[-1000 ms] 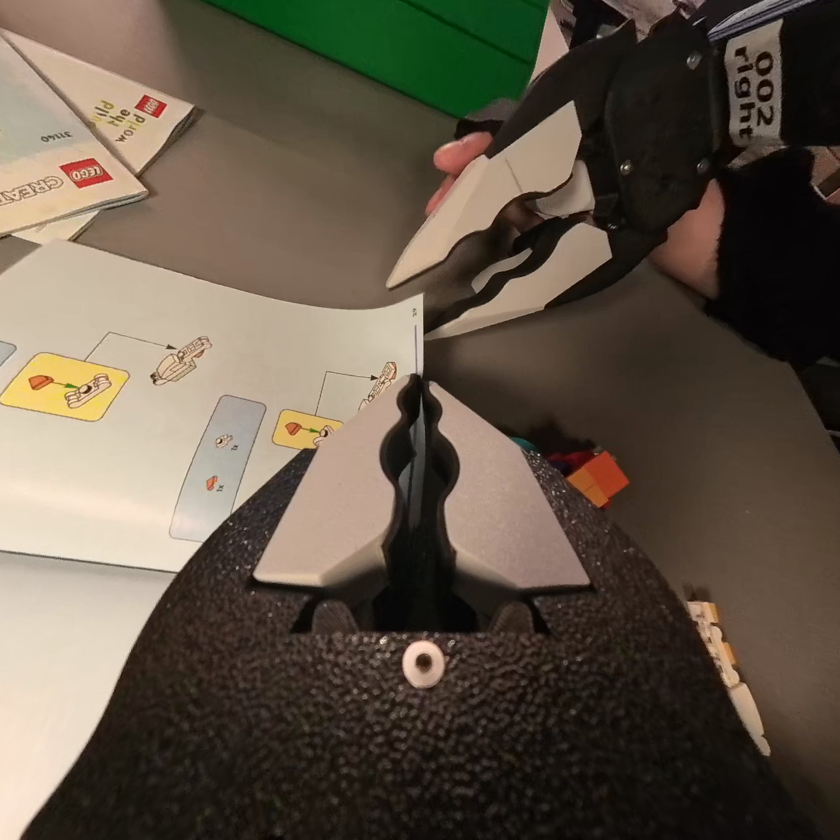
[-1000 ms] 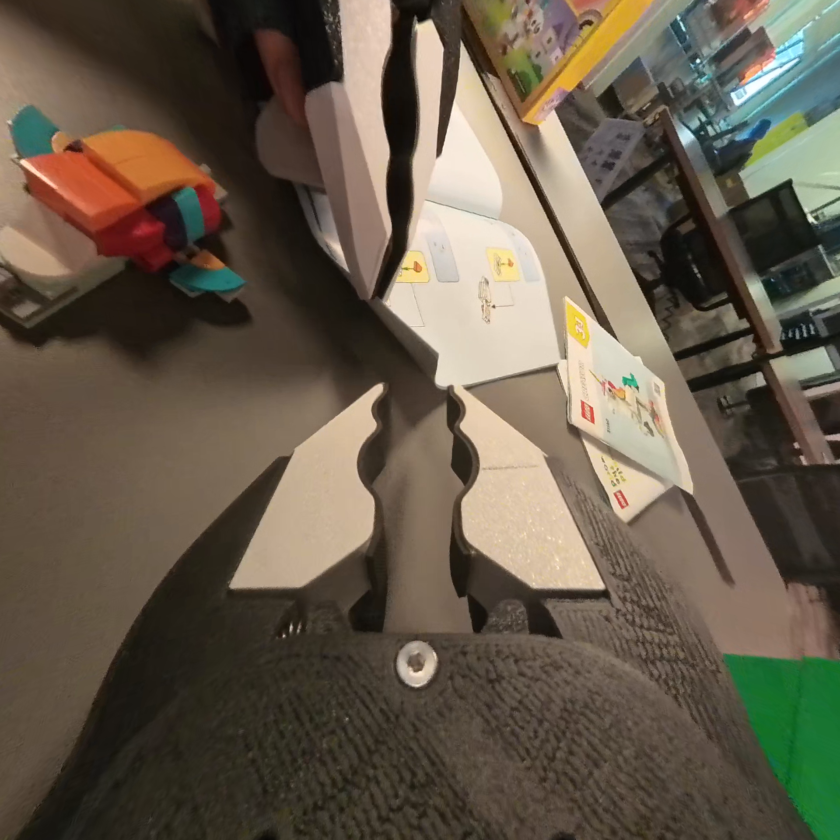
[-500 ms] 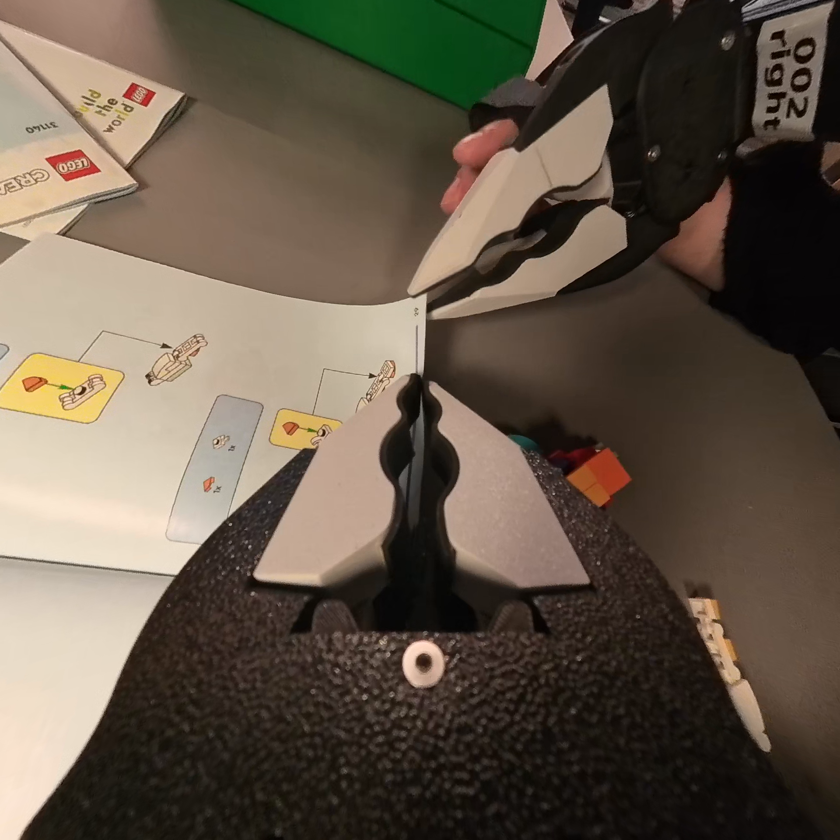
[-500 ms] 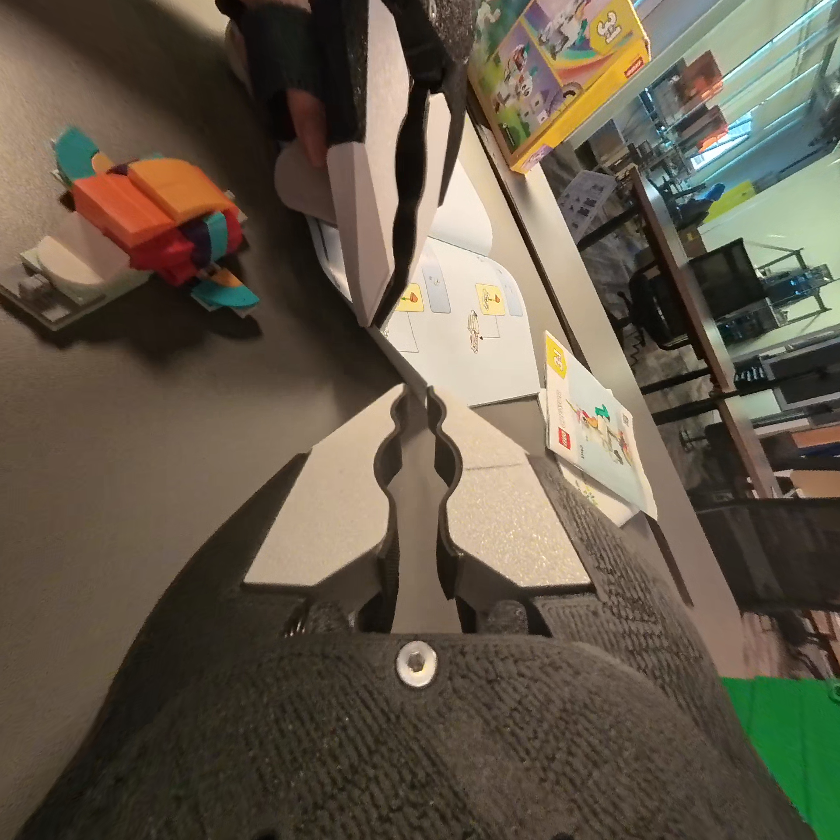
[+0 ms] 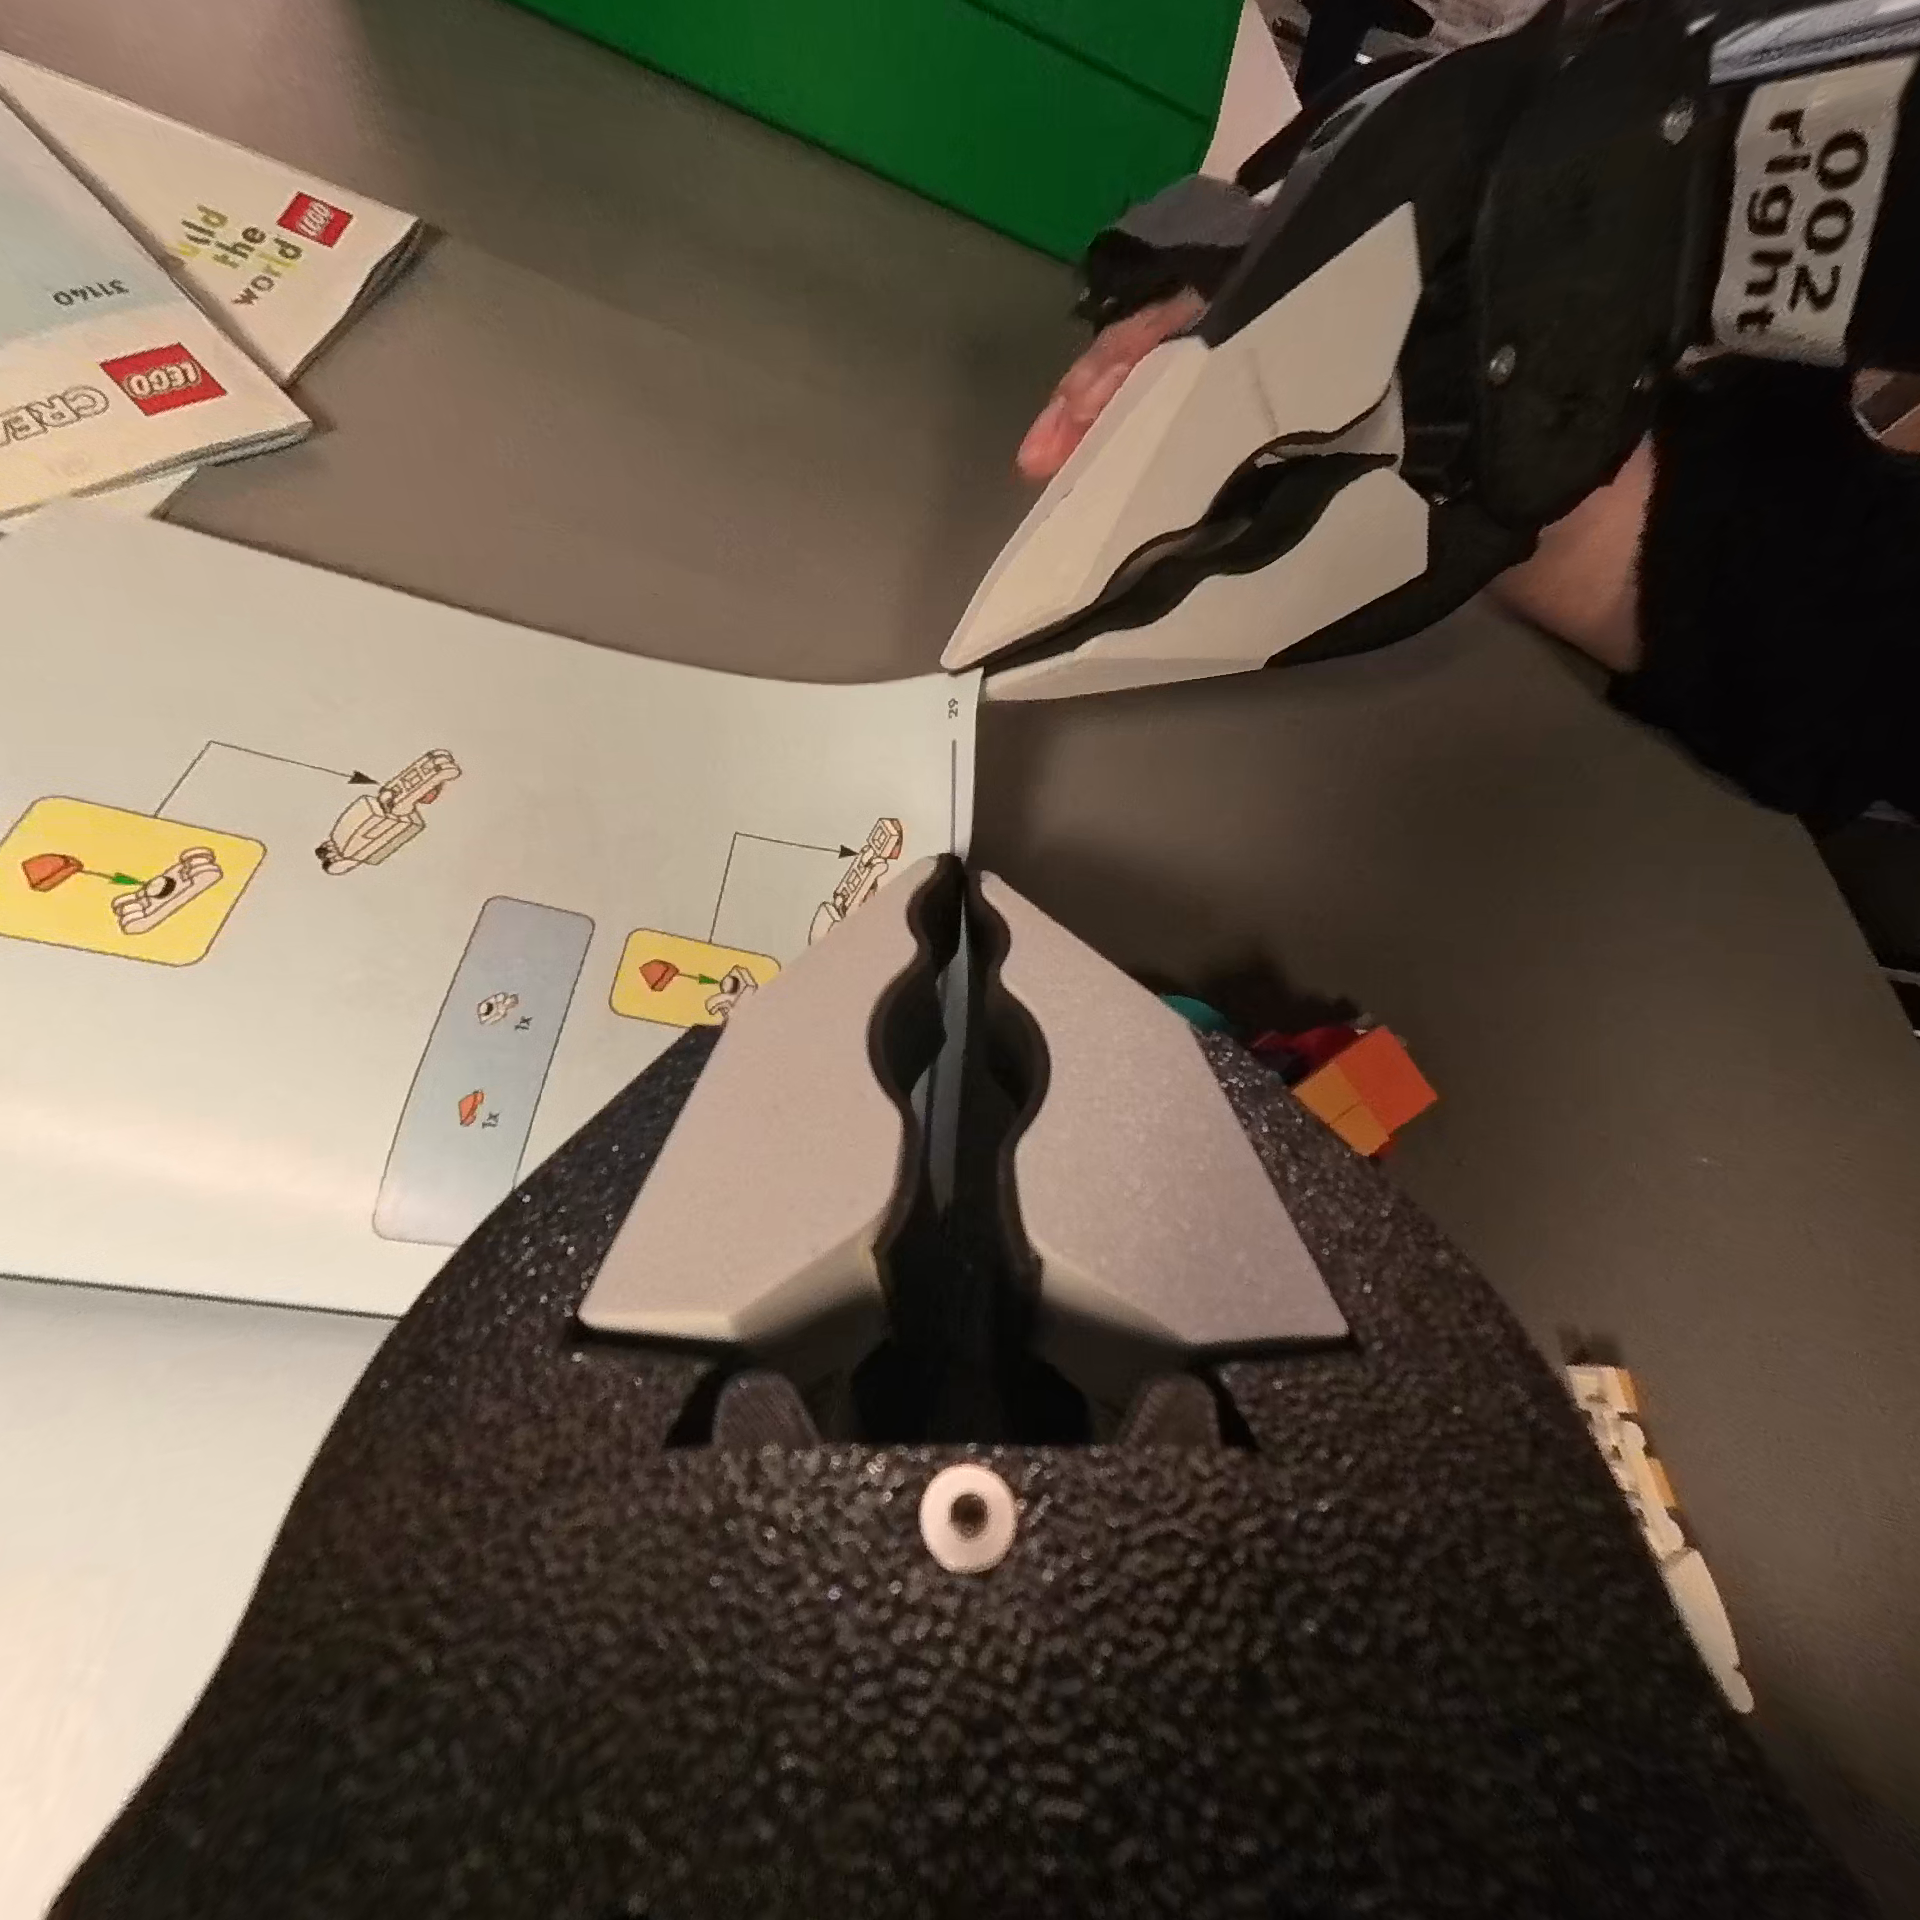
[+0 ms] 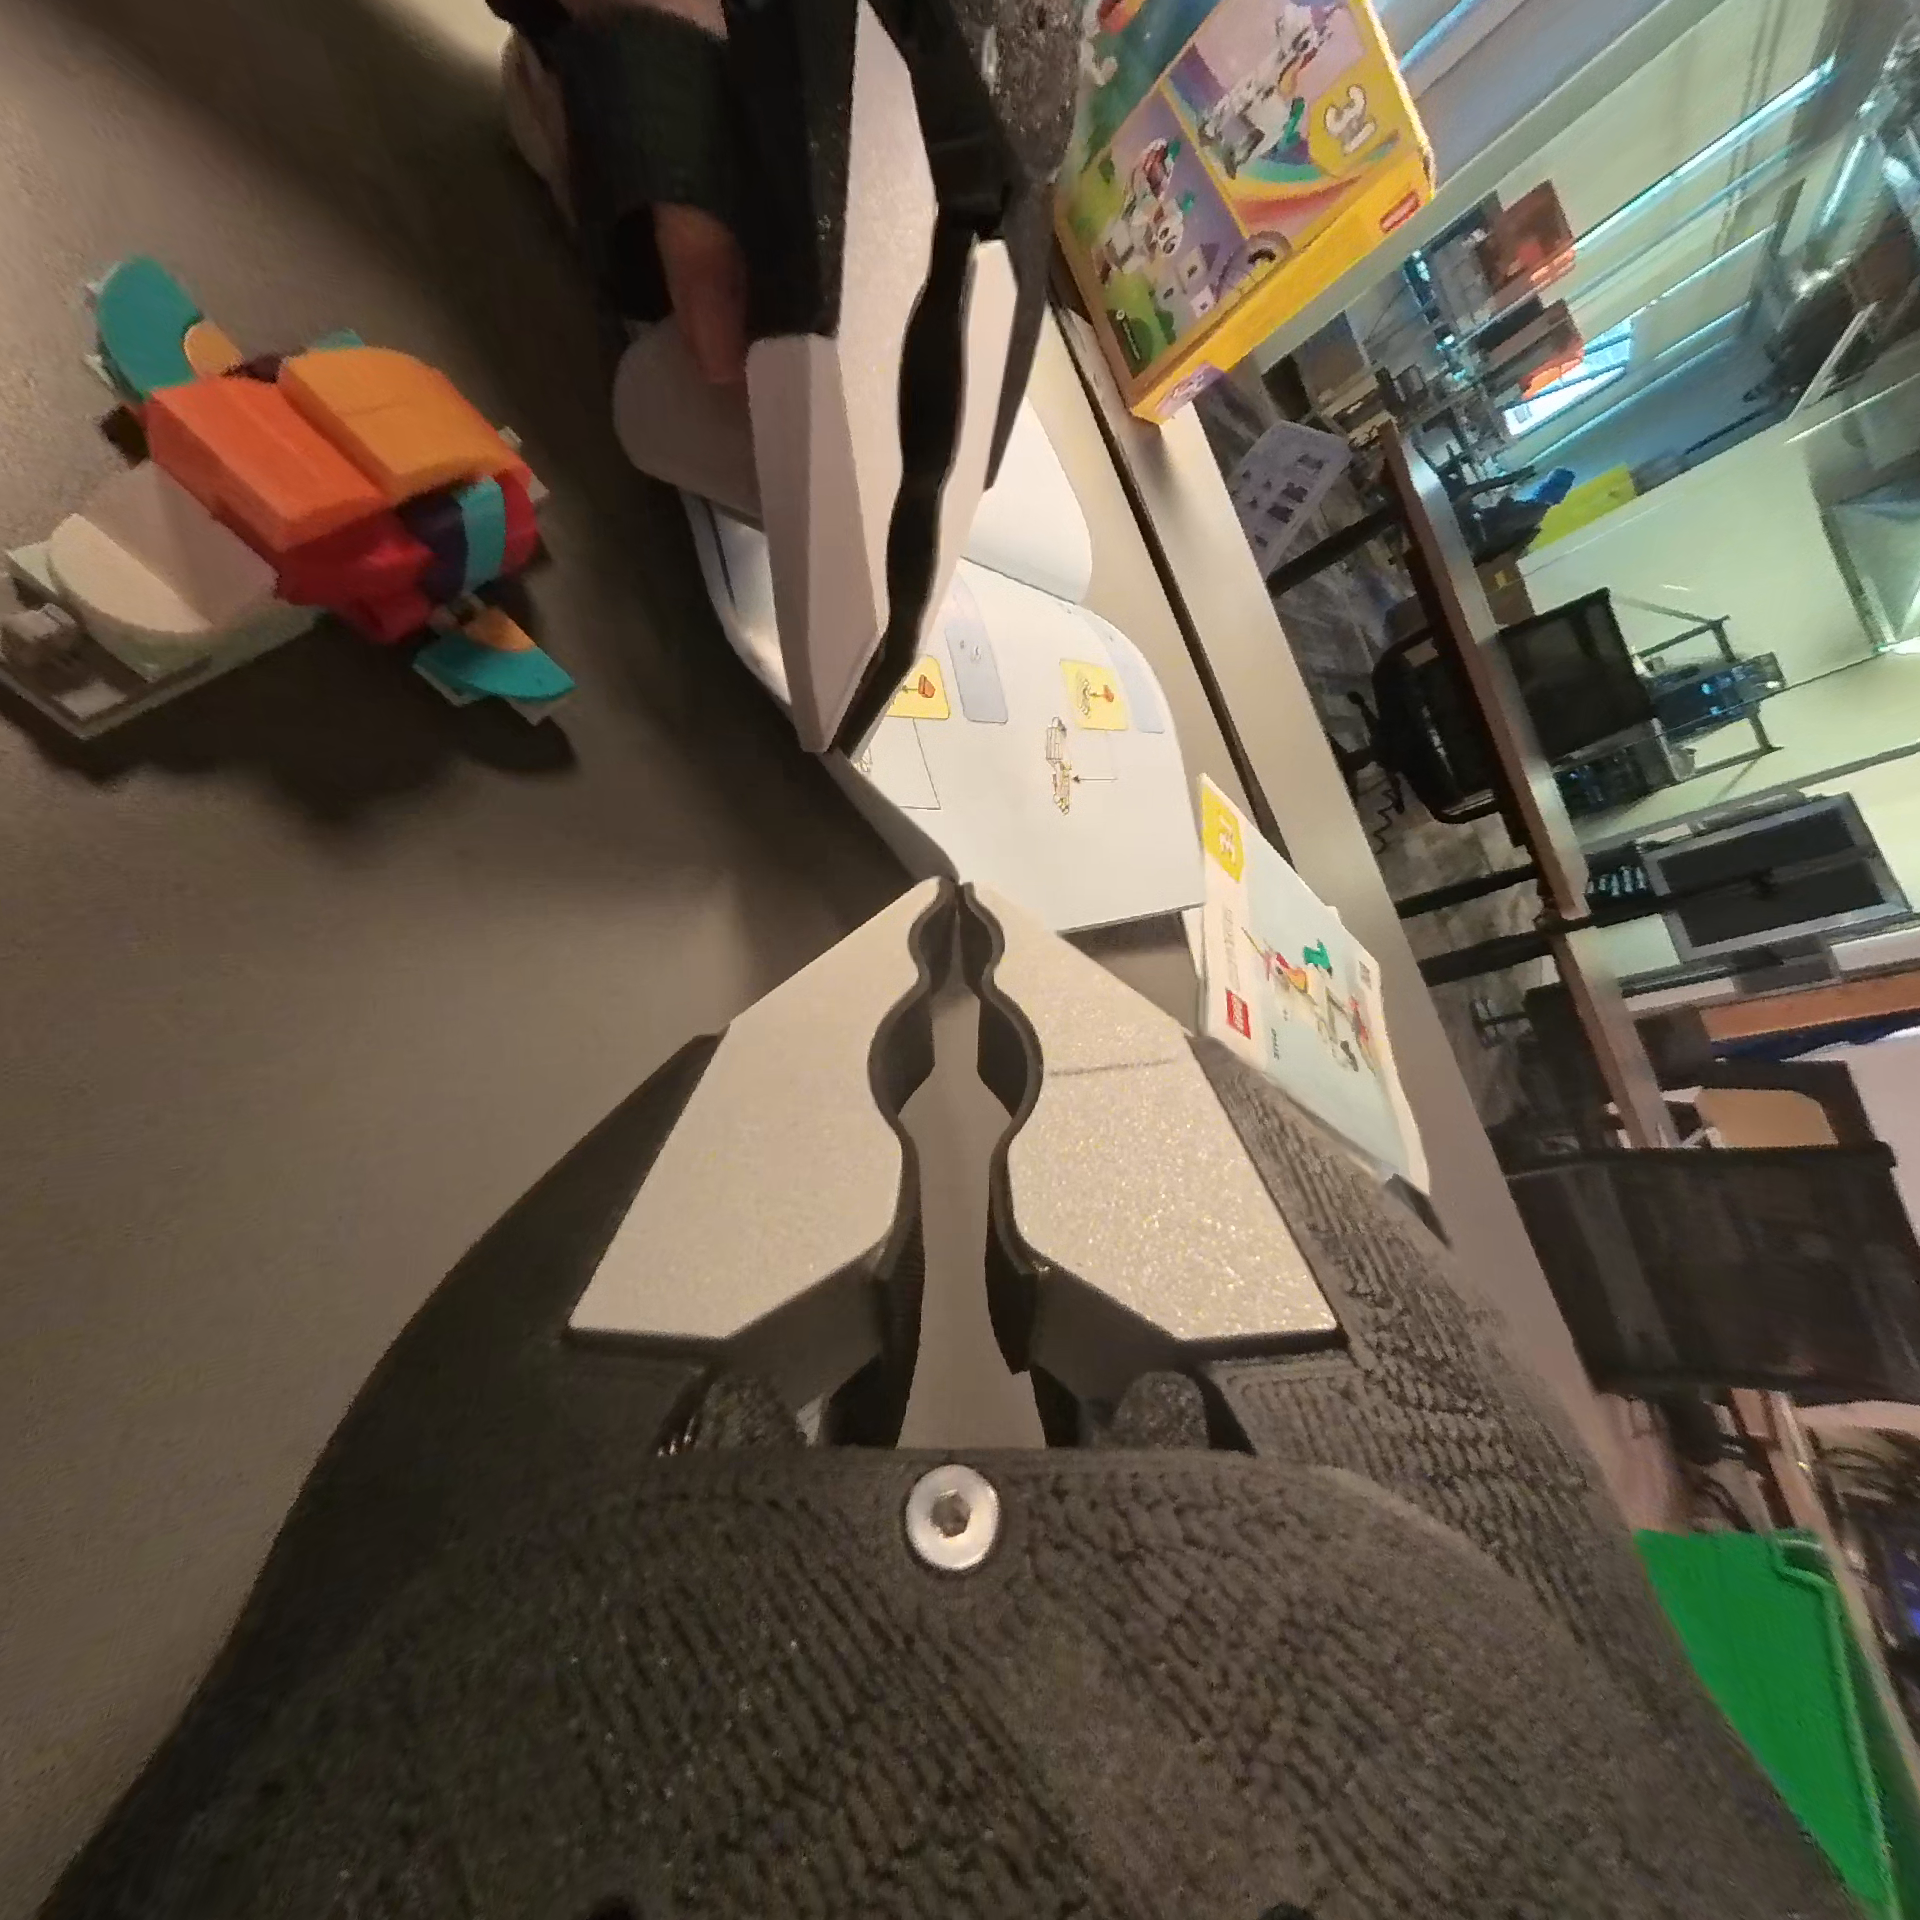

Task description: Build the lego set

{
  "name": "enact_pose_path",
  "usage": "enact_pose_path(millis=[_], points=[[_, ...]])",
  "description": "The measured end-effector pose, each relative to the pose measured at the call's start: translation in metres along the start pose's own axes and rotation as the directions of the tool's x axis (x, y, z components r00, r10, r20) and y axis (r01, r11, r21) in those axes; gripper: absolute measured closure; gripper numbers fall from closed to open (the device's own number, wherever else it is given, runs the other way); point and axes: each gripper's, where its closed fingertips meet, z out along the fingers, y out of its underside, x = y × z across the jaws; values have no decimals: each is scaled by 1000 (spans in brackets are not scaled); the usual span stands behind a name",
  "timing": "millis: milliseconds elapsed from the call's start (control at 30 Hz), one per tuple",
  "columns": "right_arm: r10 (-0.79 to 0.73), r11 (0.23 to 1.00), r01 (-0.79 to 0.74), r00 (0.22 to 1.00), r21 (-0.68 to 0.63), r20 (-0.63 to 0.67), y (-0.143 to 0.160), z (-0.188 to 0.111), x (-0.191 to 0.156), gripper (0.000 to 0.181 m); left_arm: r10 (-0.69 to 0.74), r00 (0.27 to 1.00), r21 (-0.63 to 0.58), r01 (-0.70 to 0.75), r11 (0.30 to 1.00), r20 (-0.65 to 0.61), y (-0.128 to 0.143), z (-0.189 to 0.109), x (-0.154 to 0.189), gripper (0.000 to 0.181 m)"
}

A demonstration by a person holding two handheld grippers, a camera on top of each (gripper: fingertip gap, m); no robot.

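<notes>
The left gripper [image 5: 954, 883] pinches the edge of the instruction booklet's [image 5: 416, 831] open page, while the right gripper [image 6: 954, 902], pressed together, meets the page's corner just ahead. Pulling apart could tear the thin sheet. The colourful lego model [image 6: 312, 499] sits beside both grippers, near enough for a swing to knock it.

Printed writing shows on the booklets [image 5: 156, 353], open instruction page [image 5: 499, 831], right hand-held gripper's label [image 5: 1808, 239] and box [image 6: 1236, 177]
</notes>
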Motion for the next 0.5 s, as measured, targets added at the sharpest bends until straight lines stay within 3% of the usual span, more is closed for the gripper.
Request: enact_pose_path(millis=[333, 500], points=[[-128, 990, 137, 970, 30, -205, -19, 9, 14, 181, -12, 1000, 23, 12, 1000, -11, -3, -2, 0, 181], [-146, 987, 157, 961, 29, -237, -22, 12, 16, 181, -22, 1000, 30, 22, 999, -19, -3, -3, 0, 181]])
